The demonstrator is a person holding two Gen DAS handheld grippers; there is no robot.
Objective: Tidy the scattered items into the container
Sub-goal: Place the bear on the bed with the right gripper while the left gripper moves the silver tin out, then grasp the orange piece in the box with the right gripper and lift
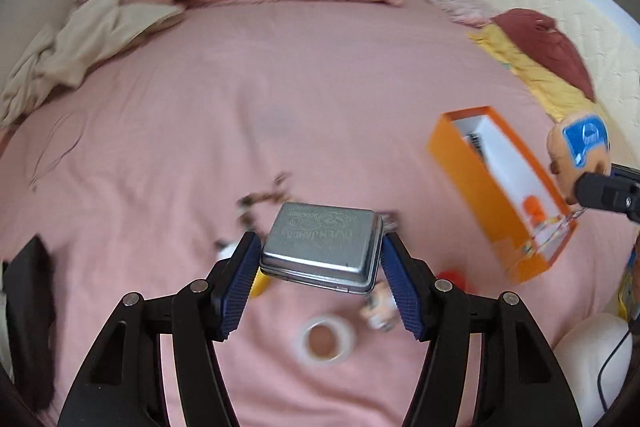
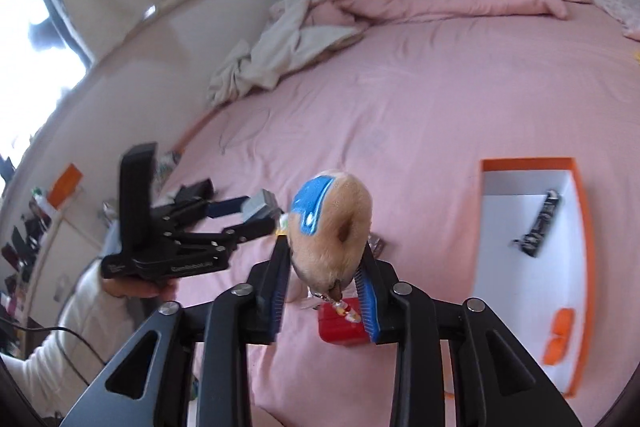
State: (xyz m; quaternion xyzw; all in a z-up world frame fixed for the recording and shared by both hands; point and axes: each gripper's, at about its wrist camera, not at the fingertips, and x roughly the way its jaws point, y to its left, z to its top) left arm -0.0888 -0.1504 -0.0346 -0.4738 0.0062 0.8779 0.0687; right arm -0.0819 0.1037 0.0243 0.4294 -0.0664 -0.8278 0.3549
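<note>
Both wrist cameras look forward along their fingers (image 1: 240, 287), close above the pink bed (image 1: 260, 87), sharing the orange box (image 2: 532, 267) (each fisheye-warped).

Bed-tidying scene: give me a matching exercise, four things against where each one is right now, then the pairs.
Things:
1. metal tin
2. plush doughnut
3. tape roll
4. black strap

Places:
A. lying inside the orange box
B. clamped in the right gripper
C. lying on the pink bedsheet
D. clamped in the left gripper

Pairs: 1-D, 2-B, 3-C, 4-A
</note>
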